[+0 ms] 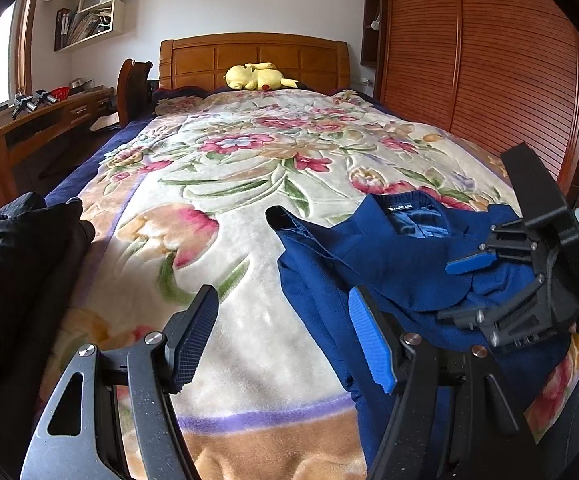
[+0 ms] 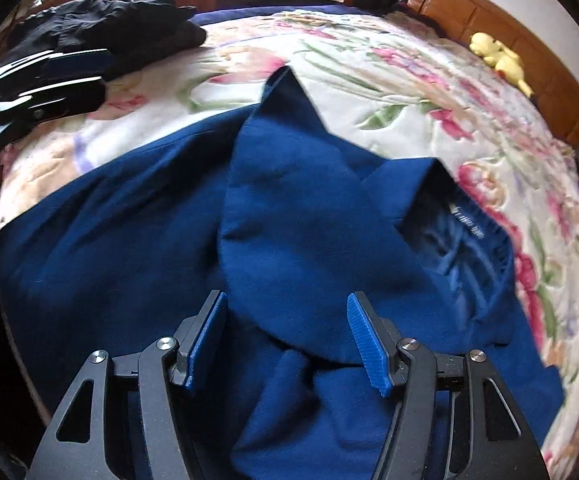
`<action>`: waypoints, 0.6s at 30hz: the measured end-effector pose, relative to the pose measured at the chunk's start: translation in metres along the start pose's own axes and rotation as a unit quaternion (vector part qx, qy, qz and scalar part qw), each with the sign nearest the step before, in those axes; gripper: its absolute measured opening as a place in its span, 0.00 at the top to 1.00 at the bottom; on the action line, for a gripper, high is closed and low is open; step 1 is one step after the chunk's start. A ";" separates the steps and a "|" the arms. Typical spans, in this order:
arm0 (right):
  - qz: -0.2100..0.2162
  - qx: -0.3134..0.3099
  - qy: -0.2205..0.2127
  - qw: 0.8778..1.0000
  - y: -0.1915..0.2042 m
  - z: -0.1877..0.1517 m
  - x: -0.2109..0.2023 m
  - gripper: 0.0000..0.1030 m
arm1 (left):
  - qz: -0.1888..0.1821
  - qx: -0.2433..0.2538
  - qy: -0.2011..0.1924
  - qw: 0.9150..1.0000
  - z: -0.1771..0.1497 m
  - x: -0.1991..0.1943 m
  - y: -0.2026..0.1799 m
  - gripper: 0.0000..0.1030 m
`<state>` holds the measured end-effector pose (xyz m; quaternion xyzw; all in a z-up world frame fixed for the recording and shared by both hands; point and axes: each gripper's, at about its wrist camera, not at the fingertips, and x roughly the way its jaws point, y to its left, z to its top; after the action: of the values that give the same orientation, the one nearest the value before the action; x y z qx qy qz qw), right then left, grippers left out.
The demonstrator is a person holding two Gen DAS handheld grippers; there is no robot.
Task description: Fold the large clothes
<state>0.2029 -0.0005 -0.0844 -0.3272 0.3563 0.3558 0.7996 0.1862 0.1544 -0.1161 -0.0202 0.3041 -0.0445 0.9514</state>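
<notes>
A navy blue jacket [image 1: 389,264] lies partly folded on the floral blanket [image 1: 241,168], collar and label toward the headboard; it fills the right wrist view [image 2: 281,232]. My left gripper [image 1: 285,340] is open and empty, just left of the jacket's edge above the blanket. My right gripper [image 2: 287,344] is open over the jacket's folded flap, holding nothing; it shows at the right of the left wrist view [image 1: 469,284]. The left gripper shows at the far left of the right wrist view [image 2: 73,80].
A pile of black clothes [image 1: 17,248] lies at the bed's left edge, also in the right wrist view [image 2: 105,24]. A yellow plush toy [image 1: 257,77] sits by the wooden headboard [image 1: 253,56]. A desk [image 1: 41,120] stands left, a slatted wardrobe [image 1: 481,60] right.
</notes>
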 end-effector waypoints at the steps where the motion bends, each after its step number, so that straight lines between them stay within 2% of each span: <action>1: 0.005 0.000 0.000 1.000 -0.002 0.001 -0.002 0.77 | 0.000 0.000 0.000 1.000 0.000 0.000 0.000 0.33; 2: 0.007 0.003 -0.006 1.000 -0.004 0.003 -0.005 0.85 | -0.001 0.000 0.001 1.000 0.000 0.000 0.000 0.33; 5: -0.004 0.021 -0.035 0.999 -0.020 0.012 -0.020 0.92 | -0.002 0.002 0.001 1.000 0.000 0.000 -0.001 0.33; 9: -0.046 0.040 -0.064 0.996 -0.048 0.032 -0.030 0.92 | -0.006 0.001 -0.001 1.000 0.000 0.001 -0.001 0.33; 14: -0.114 0.086 -0.076 0.987 -0.095 0.064 -0.018 0.92 | -0.012 0.002 -0.003 1.000 0.001 0.002 -0.006 0.33; 17: -0.139 0.105 -0.091 0.980 -0.112 0.077 -0.015 0.92 | -0.017 0.002 -0.005 1.000 0.004 0.004 -0.009 0.33; 18: -0.138 0.106 -0.093 0.980 -0.114 0.079 -0.015 0.87 | -0.020 0.002 -0.006 1.000 0.005 0.004 -0.011 0.33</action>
<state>0.3135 -0.0051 0.0006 -0.2517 0.2675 0.2310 0.9010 0.1913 0.1428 -0.1132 -0.0245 0.2977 -0.0641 0.9522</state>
